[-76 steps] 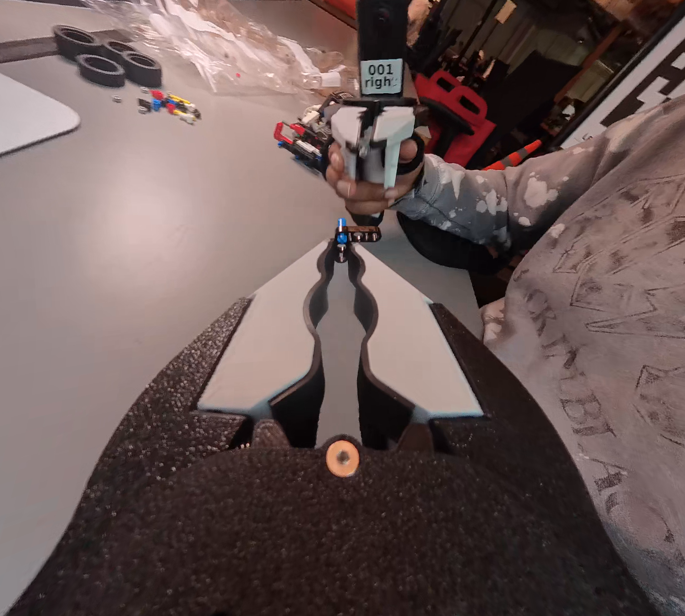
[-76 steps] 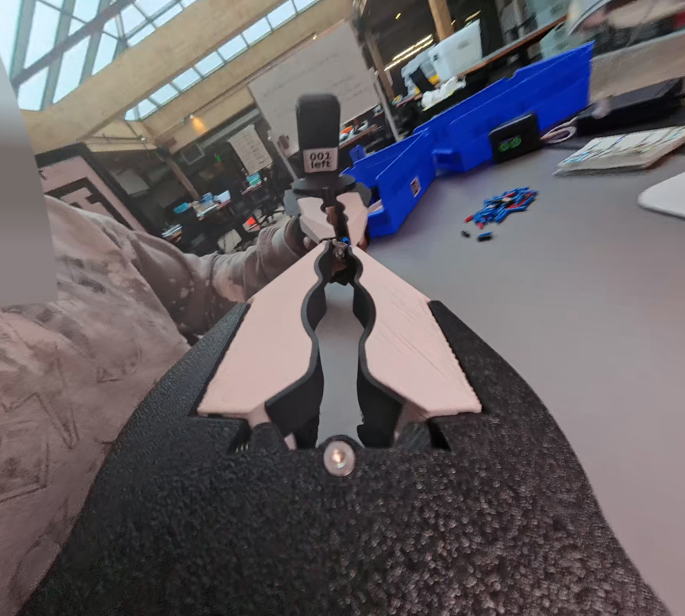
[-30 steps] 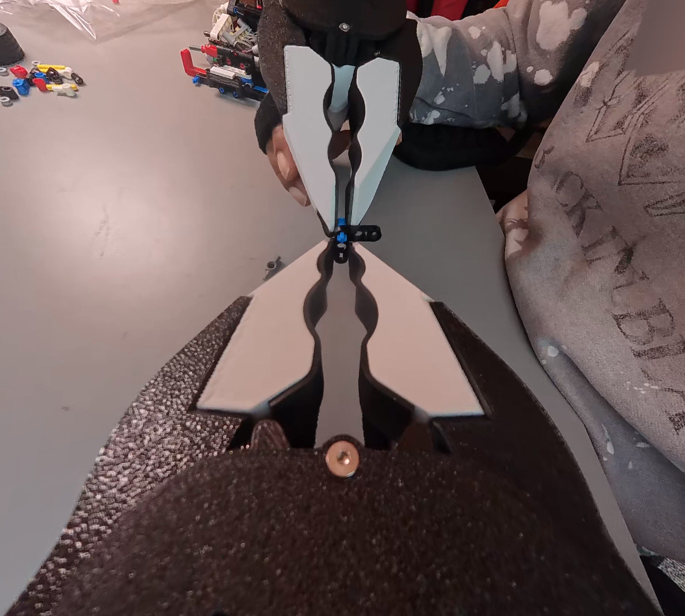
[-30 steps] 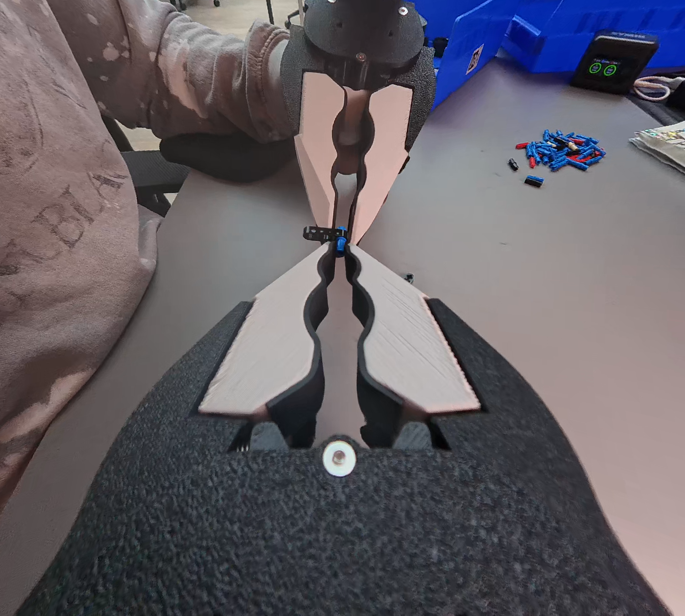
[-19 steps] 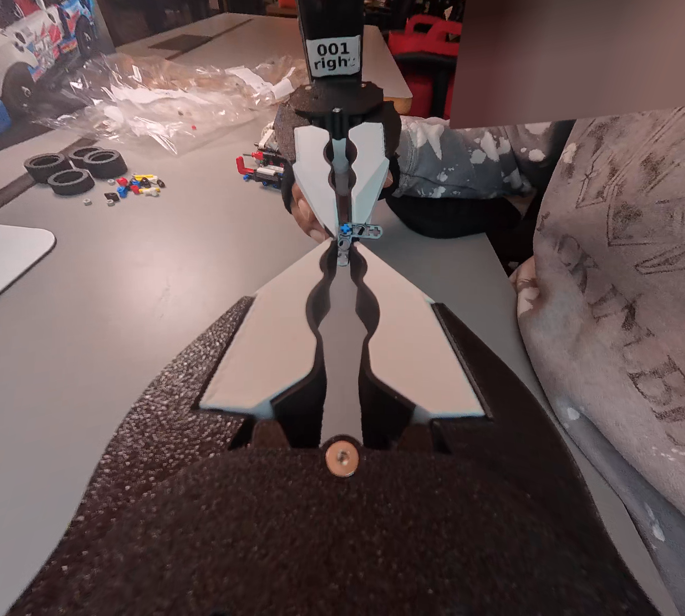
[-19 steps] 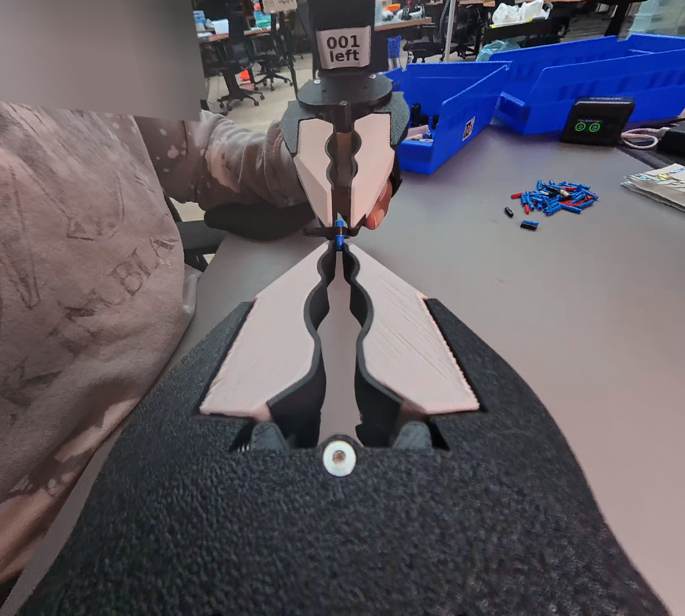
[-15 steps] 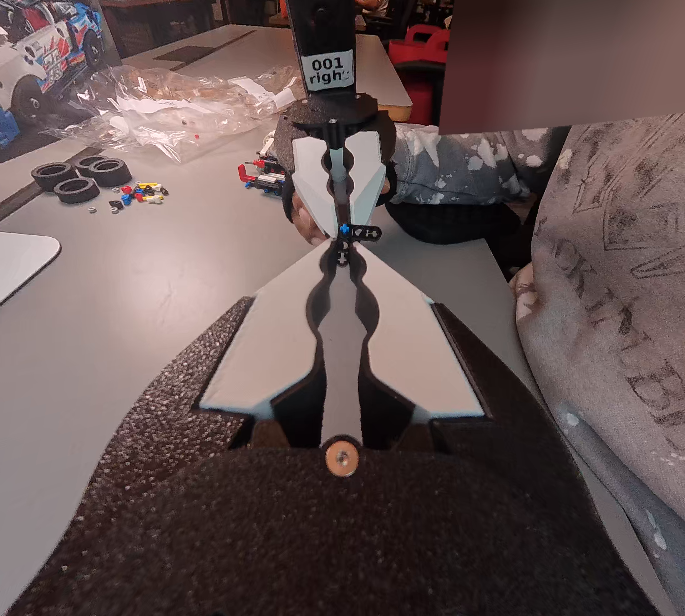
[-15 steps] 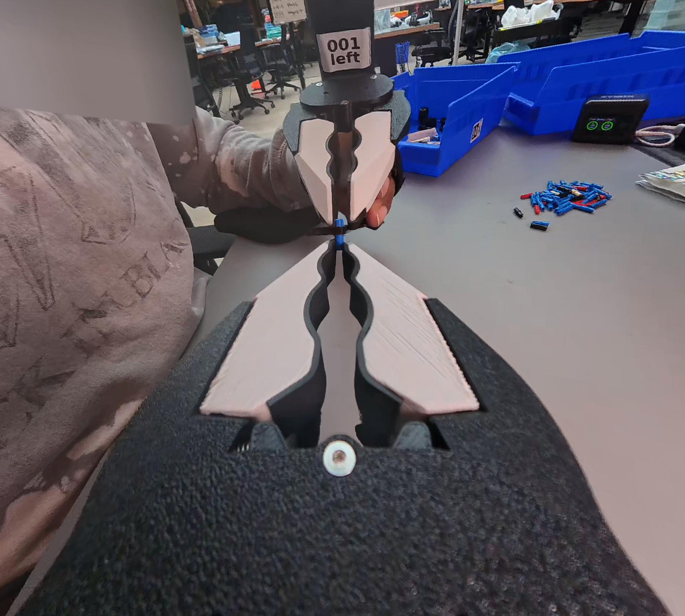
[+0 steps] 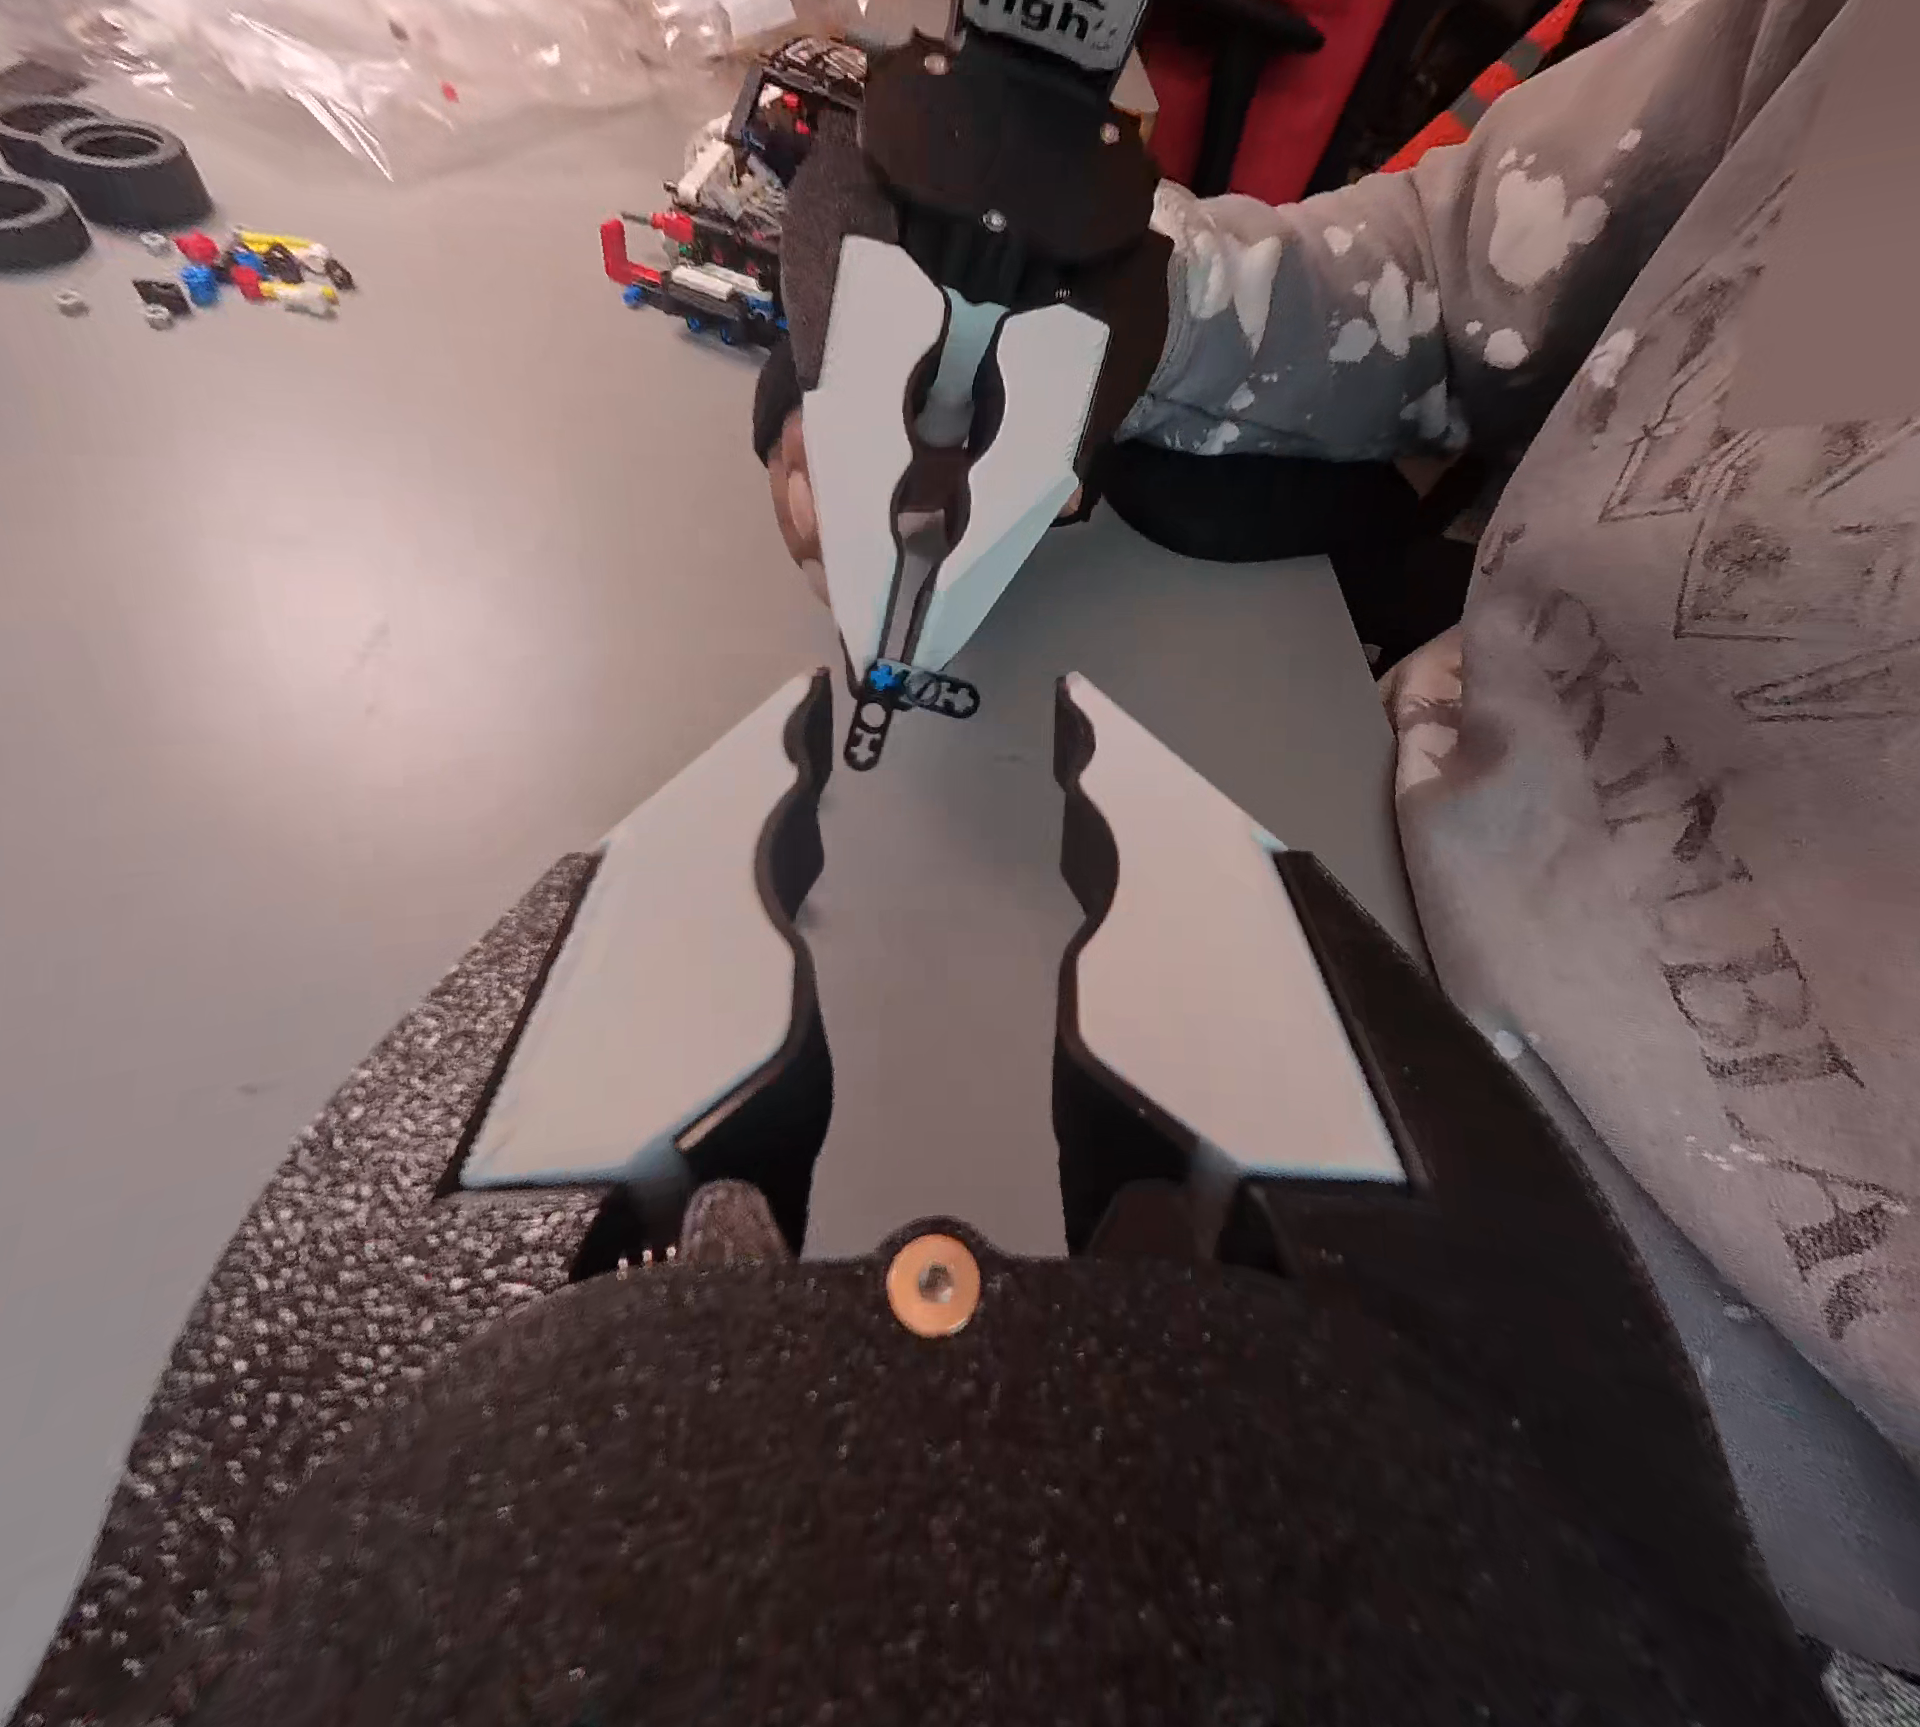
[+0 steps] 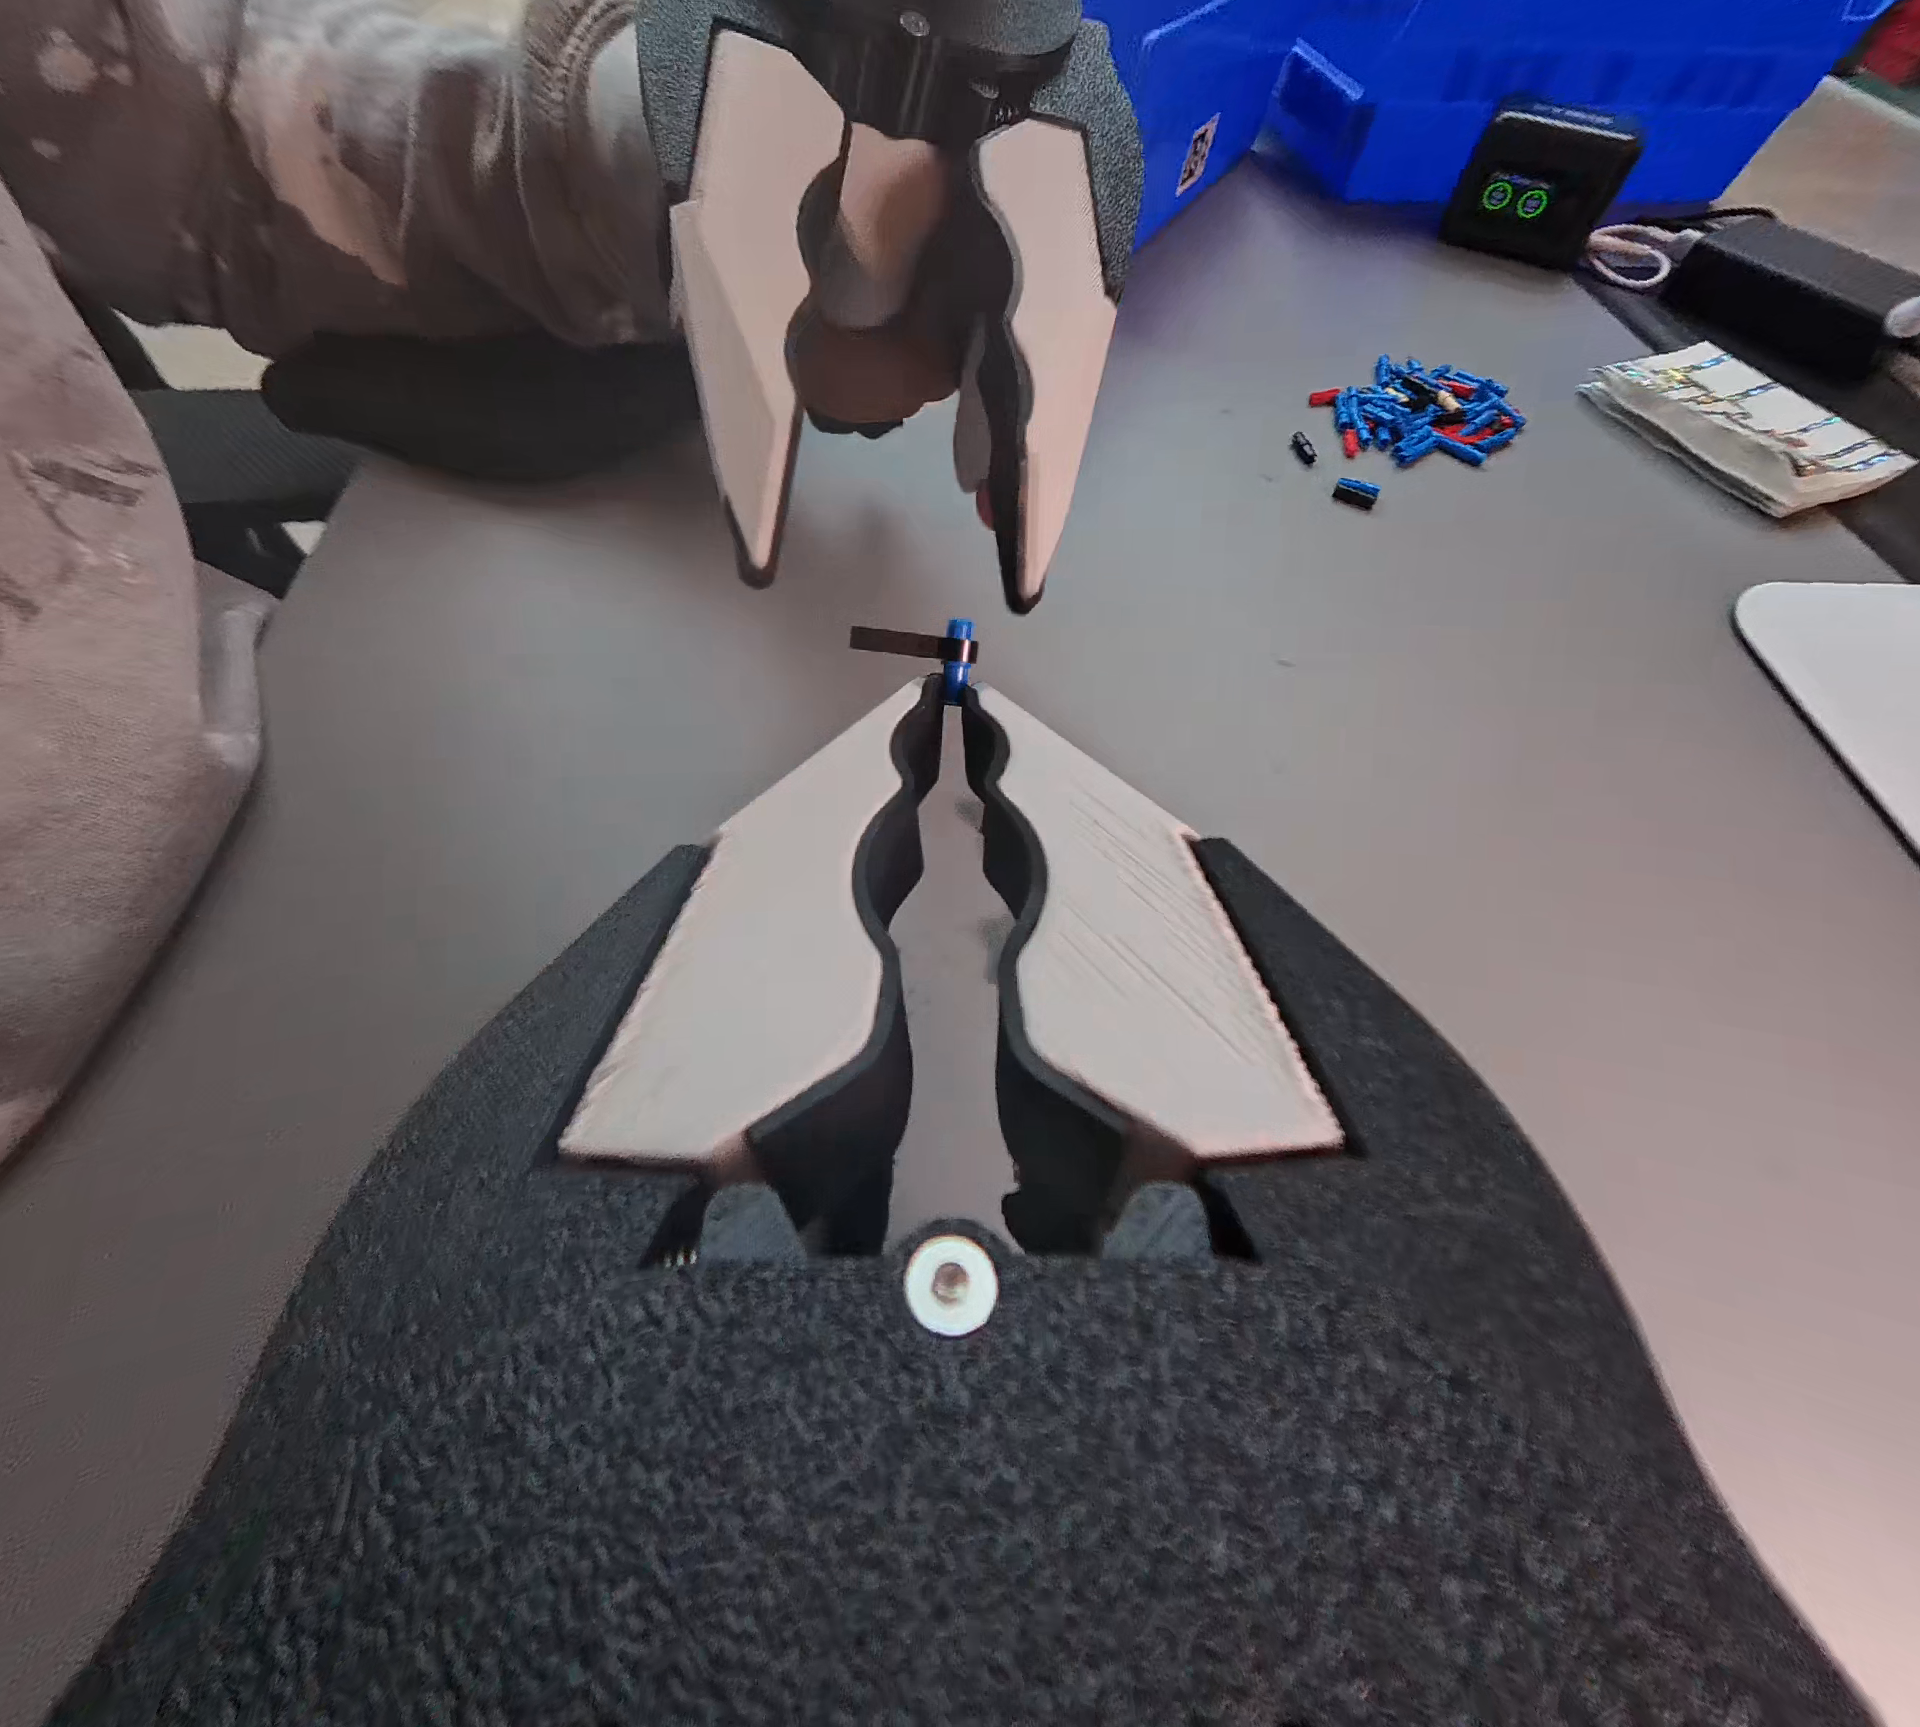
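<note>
The right gripper (image 10: 945, 690) is pinching a blue pin (image 10: 956, 654) between closed tips, and the small black beam piece (image 10: 891, 639) joined to that pin is sticking out toward nine o'clock in the right wrist view. The left gripper (image 9: 943, 685) is facing it from twelve o'clock, fingers spread wide and holding nothing, its left tip just beside the piece (image 9: 899, 709). Everything is hanging above the grey table (image 10: 1455, 846); loose blue pins (image 10: 1413, 420) are lying at two o'clock.

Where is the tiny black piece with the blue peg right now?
The black piece is pinched at its blue peg by the shut right gripper, above the table. The open left gripper sits right by it.
</note>
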Demonstrator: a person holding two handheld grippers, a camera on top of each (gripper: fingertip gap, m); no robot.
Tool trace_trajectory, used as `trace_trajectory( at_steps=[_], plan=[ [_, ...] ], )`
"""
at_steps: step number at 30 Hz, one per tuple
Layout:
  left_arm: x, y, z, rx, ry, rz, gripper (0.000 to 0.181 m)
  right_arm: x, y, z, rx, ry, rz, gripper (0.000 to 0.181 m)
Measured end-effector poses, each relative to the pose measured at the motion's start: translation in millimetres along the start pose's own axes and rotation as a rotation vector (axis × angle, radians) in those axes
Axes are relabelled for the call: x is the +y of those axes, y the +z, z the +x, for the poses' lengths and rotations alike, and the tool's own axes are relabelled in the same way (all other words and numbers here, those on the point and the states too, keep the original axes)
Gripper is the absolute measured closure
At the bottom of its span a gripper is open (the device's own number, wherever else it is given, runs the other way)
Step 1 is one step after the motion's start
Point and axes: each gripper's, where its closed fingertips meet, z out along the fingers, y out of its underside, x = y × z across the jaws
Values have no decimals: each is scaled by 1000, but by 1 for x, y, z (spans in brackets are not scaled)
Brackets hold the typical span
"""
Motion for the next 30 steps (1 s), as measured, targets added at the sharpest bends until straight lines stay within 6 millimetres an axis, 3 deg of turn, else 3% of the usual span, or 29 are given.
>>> trace_trajectory(
  at_steps=[7, 12, 15, 21, 27, 28, 29, 30],
  plan=[
    [14, 15, 0, -46, 78, -93, 154, -3, 1, -7, 51, -132, -35, 178],
    [1, 14, 3, -81, 186, -34, 156, -14, -8, -7, 65, -169, -2, 178],
    [-12, 13, 7, -87, 222, 41, 157, -20, -14, -8, 8, -96, 62, 178],
    [-19, 14, 9, -104, 266, 92, 158, -23, -20, -9, -65, -17, 107, 179],
    [-21, 12, 7, -139, 296, 101, 161, -18, -22, -9, -104, 33, 103, 179],
    [-27, 7, 5, -161, 304, 143, 179, -6, -21, -10, -112, 19, 34, 181],
    [-39, -6, 3, -170, 291, 207, 179, 9, -19, -2, -69, -2, -20, 181],
    [-47, -18, 0, -187, 269, 231, 179, 10, -20, -1, -80, 33, -1, 181]
  ],
)
